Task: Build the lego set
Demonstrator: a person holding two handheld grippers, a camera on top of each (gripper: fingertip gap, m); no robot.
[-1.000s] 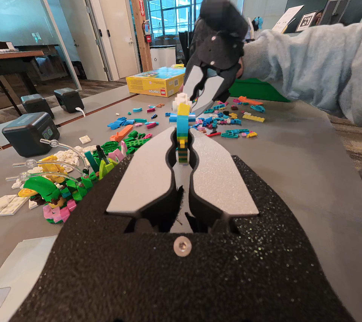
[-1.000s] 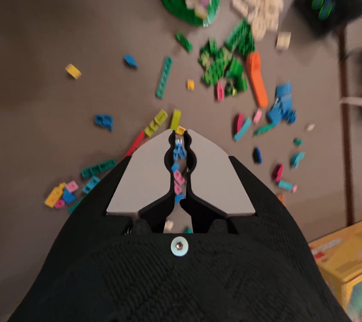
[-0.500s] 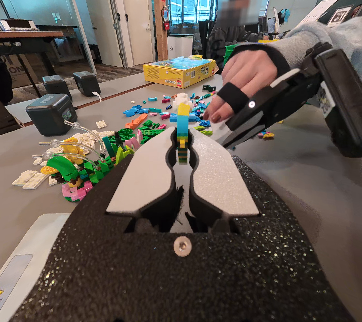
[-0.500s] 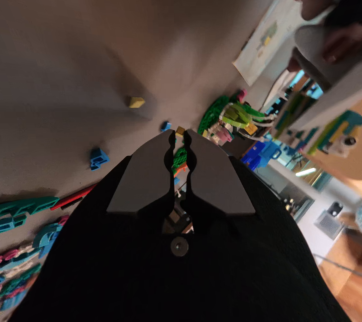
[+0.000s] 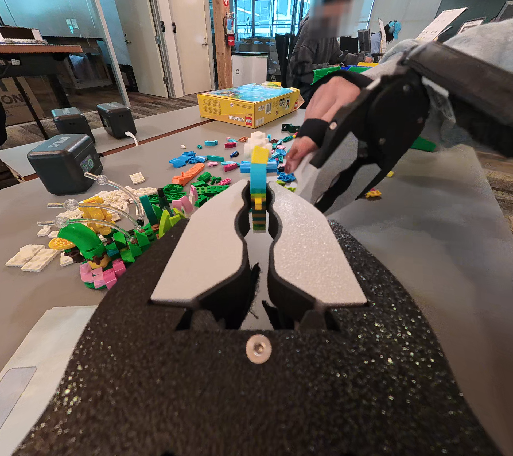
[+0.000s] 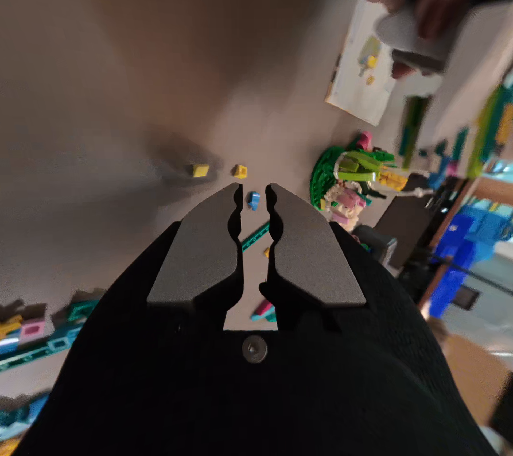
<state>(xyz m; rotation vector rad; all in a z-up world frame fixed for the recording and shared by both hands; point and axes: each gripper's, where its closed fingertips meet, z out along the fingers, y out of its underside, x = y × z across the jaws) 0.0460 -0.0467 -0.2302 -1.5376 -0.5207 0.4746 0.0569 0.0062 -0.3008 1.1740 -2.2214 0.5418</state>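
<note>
Clamping the striped blue-yellow brick stack (image 5: 258, 192) in our left gripper (image 5: 257, 187), we should centre our parted, empty right gripper (image 6: 253, 187) over one small yellow brick (image 6: 240, 171).

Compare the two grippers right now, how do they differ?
The left gripper is shut on a small stacked brick piece, upright between its fingertips; the right gripper is open and holds nothing. The left is held level above the table; the right angles down at loose bricks. Both have grey fingers.

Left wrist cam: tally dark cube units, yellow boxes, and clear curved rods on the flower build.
dark cube units: 3
yellow box: 1
clear curved rods: 3
Total: 7
</note>
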